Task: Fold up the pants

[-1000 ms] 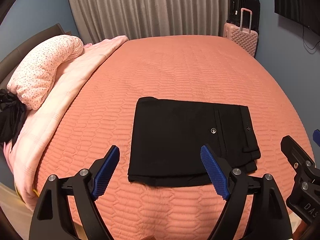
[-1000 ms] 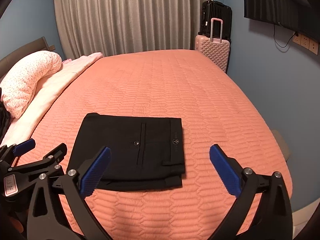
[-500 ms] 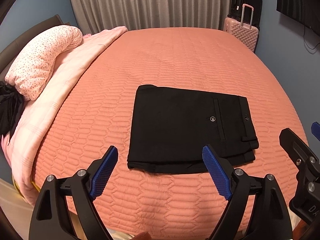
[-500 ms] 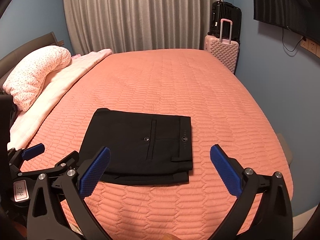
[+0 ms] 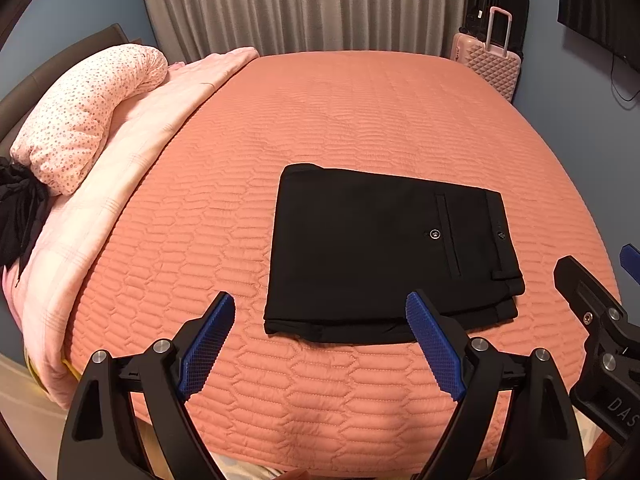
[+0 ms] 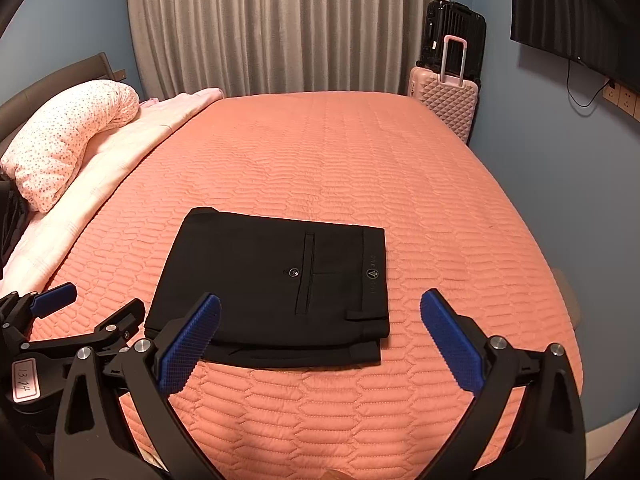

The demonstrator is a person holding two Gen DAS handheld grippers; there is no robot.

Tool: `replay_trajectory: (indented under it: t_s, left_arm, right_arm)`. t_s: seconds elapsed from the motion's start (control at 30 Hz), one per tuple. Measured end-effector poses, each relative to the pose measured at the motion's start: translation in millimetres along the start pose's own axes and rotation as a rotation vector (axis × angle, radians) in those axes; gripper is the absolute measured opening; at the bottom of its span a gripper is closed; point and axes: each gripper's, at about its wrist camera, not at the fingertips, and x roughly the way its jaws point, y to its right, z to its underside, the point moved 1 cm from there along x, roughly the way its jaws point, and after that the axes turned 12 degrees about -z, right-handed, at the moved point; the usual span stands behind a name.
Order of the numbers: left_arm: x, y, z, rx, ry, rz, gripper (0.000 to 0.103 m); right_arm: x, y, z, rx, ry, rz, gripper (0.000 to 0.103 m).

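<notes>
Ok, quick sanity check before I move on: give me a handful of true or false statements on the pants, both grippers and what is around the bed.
1. The black pants lie folded into a compact rectangle on the orange bedspread. True.
2. The left gripper is shut on the pants. False: it is open and holds nothing.
3. The right gripper is open, short of the pants' near edge. True.
4. The pants' pocket button faces up. True.
5. The pink suitcase lies on the bed. False: it stands on the floor beyond the far corner, in front of a black suitcase.
6. The dotted pillow rests on the pants. False: it sits apart, at the bed's left side.
</notes>
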Motion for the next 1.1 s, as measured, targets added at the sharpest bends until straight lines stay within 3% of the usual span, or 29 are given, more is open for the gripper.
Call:
replay_trajectory:
  t_s: [1.1]
  left_arm:
    - [-3.1,2.3,1.4,0.026,-0.001,-0.008,0.086]
  right_arm:
    - [-2.8,7.4,-1.5,0.025,-0.001,-0.027,0.098]
